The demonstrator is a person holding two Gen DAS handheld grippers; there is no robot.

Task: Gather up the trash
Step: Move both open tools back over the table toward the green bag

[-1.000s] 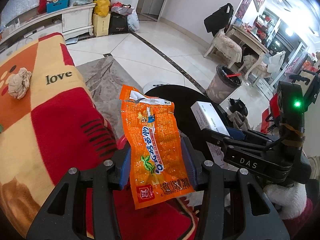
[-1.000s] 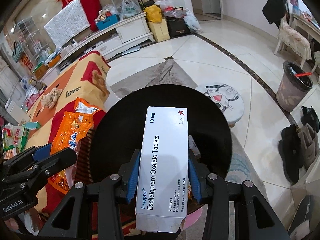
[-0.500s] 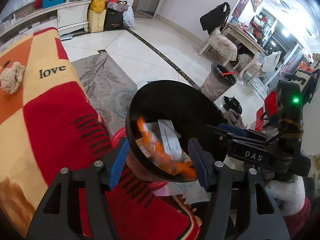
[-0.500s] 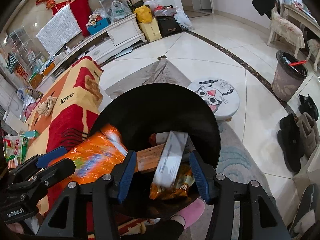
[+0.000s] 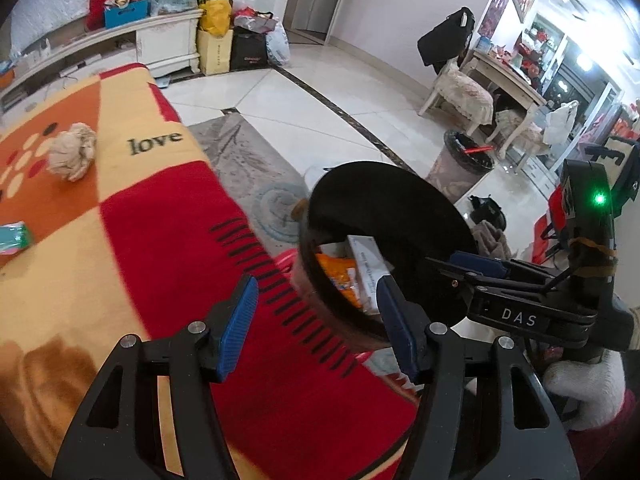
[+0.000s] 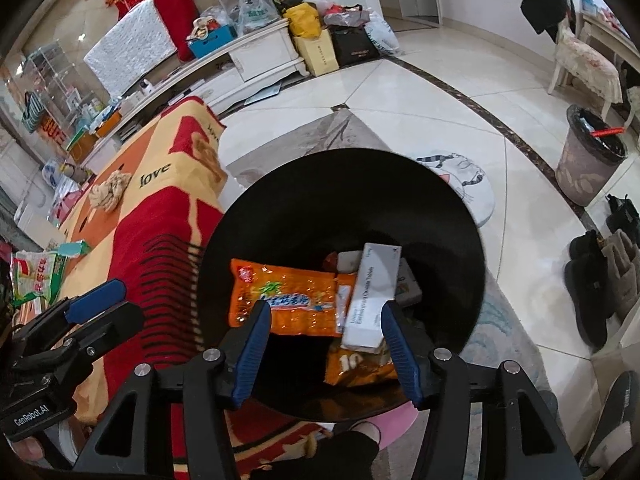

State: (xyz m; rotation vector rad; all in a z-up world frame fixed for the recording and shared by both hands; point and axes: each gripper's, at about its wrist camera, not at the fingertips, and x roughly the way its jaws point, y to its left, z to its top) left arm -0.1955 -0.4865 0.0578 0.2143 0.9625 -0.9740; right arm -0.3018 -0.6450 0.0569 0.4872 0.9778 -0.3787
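A black trash bin (image 6: 360, 200) stands beside the blanket-covered table; it also shows in the left wrist view (image 5: 392, 208). Inside lie the orange snack wrapper (image 6: 288, 300) and the white tablet box (image 6: 372, 292), on other wrappers. My right gripper (image 6: 324, 344) is open and empty above the bin's near rim. My left gripper (image 5: 316, 320) is open and empty at the bin's left edge, over the red blanket (image 5: 160, 264). A crumpled paper ball (image 5: 72, 156) and a green packet (image 5: 14, 236) lie on the blanket.
A green-and-white snack bag (image 6: 36, 276) lies at the table's far left. A second bin (image 6: 588, 160) stands on the tiled floor at right, near slippers (image 6: 592, 280) and a cat-face stool (image 6: 468, 184). A white cabinet (image 5: 160, 44) with bags lines the back.
Both grippers opened and dropped their loads: the orange wrapper and the tablet box fell into the black bin and now lie still there. The left gripper swung left over the blanket.
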